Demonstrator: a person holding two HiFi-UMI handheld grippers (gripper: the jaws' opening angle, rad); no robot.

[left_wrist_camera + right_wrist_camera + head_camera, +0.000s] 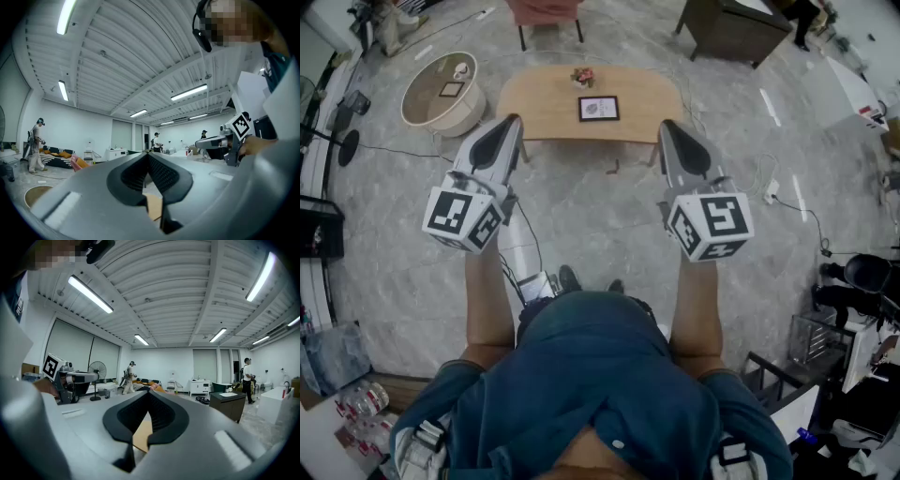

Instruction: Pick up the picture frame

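Observation:
A small black picture frame point(598, 109) lies flat on a low wooden table point(544, 117) at the top middle of the head view, with a little flower pot point(582, 77) just behind it. My left gripper point(512, 122) hangs level in front of the table's left end, shut and empty. My right gripper point(667, 127) hangs level in front of the table's right end, also shut with nothing held. Both stay short of the table and apart from the frame. In the left gripper view the right gripper point(206, 143) shows at the side; the frame itself is hidden in both gripper views.
A round white side table point(441, 92) stands on the marble floor to the left. A dark cabinet point(736, 30) sits at the back right and a chair point(546, 14) behind the wooden table. Cables run across the floor. Other people point(130, 377) stand far off in the room.

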